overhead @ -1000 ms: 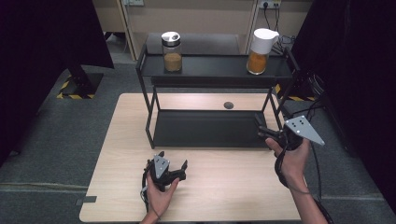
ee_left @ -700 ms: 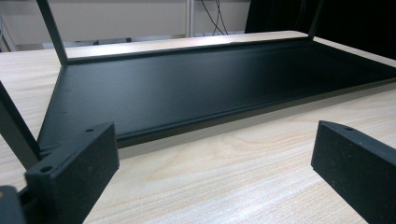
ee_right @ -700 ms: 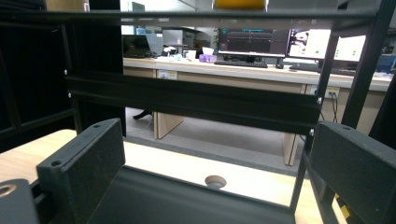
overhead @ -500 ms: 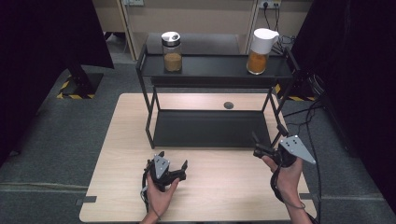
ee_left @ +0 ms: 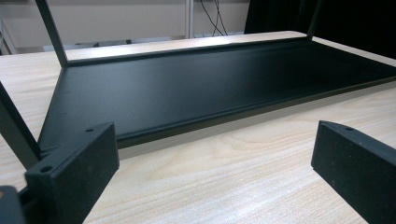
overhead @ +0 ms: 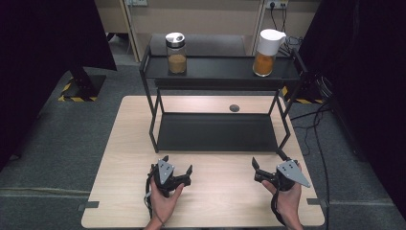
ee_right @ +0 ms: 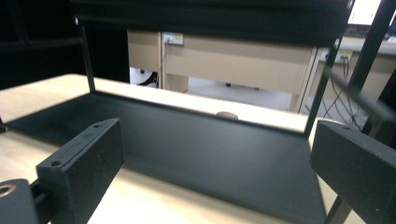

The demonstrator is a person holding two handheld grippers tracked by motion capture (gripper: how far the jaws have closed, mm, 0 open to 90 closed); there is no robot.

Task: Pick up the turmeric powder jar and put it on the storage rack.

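My left gripper (overhead: 177,164) rests low over the wooden table (overhead: 124,143), in front of the left corner of a black two-tier rack (overhead: 218,72). It is open, its pads (ee_left: 74,170) wide apart with nothing between them. Near the table's front right, my right gripper (overhead: 267,159) is also open and empty, its pads (ee_right: 81,163) spread wide. Both point at the rack's lower shelf (ee_left: 210,88) (ee_right: 210,154). On the top shelf stand a glass jar (overhead: 176,53) of brown grains with a silver lid and a white-topped container (overhead: 266,52) of orange powder.
A small dark round disc (overhead: 234,108) (ee_right: 227,115) lies on the table behind the rack. The rack's thin legs (overhead: 152,129) rise at its corners. Cables (overhead: 321,120) trail over the floor on the right. Dark curtains hang on both sides.
My right gripper has moved from beside the rack's right front leg toward the person and down to the table's front. The left gripper has stayed put.
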